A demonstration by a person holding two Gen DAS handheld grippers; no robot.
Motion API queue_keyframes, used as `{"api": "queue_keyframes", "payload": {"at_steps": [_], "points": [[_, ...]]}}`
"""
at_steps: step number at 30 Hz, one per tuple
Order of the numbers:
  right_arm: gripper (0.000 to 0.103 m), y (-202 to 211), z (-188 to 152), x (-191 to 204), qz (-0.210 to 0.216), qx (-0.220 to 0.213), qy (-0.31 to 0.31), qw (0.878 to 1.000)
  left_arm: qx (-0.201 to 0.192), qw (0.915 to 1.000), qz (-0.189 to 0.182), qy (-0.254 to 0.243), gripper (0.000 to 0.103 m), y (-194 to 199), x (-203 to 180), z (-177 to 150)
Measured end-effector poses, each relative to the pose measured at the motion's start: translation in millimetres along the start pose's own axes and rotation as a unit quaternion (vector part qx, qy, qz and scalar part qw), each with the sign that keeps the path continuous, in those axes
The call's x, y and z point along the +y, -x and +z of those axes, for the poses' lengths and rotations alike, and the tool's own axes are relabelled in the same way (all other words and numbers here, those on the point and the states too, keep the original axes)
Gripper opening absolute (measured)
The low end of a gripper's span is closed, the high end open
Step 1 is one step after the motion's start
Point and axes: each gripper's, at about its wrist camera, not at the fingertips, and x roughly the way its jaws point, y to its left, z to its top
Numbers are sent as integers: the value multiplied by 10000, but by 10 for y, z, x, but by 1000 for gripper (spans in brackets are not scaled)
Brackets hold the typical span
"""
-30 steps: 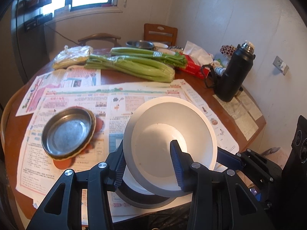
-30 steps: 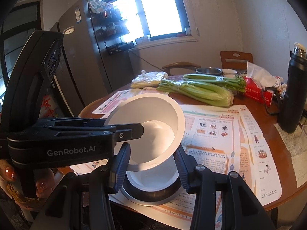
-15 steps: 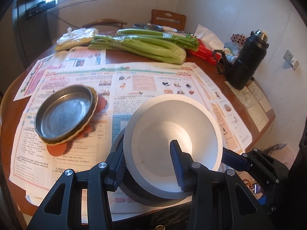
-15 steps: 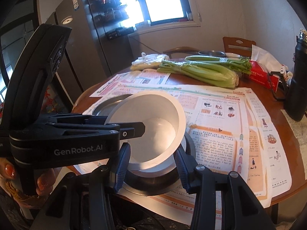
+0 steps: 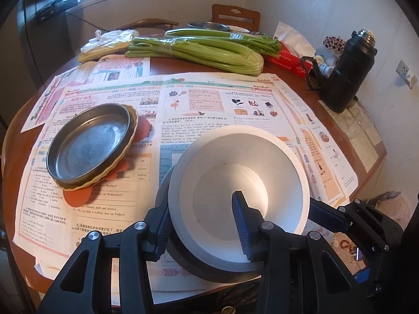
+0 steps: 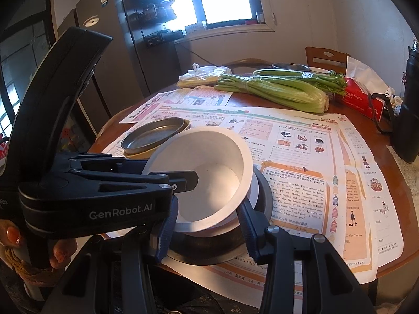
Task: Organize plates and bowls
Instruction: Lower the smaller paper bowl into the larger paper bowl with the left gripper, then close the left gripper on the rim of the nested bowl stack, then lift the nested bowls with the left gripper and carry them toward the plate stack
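Note:
A white bowl is gripped at its near rim by my left gripper, one finger inside and one outside. The bowl sits nested in a second white bowl inside a dark metal bowl at the table's near edge. In the right wrist view the white bowl lies between the fingers of my right gripper, which stands open around the stack, beside the left gripper. A steel plate rests on a yellow ribbed dish and an orange plate to the left.
Newspapers cover the round wooden table. Celery bundles, a plastic bag, a red tissue box and a black flask stand at the far side. A steel bowl and chairs lie behind.
The white bowl has come down from a tilted, raised position into the stack of bowls. Both grippers moved down and forward with it.

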Motion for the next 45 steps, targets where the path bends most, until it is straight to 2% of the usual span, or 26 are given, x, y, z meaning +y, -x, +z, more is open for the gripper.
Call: {"api": "queue_keyframes", "payload": {"at_steps": [12,24,28,37,40,45], "points": [[47,-106,-26,-31,-23,98,-9,9999,65,10000,17,-29,46,-88,24,-20],[47,-107,-15,-127,-140,191,-183,9996,119,9997,-83,175,46,-94,128,-6],[47,-20,11,-187,-268,69,-257,9993,89,9996,-105,239,46,-43,178,-8],[49,49,66,-431,-496,-53,-784,9957,30,9990,-145,421,47,-26,317,-40],[53,12,51,-501,-405,3,-968,9945,116,9983,-159,542,48,-97,386,-59],[53,-116,11,-570,-233,158,-1254,9917,119,9976,-255,640,49,-181,432,-71]]}}
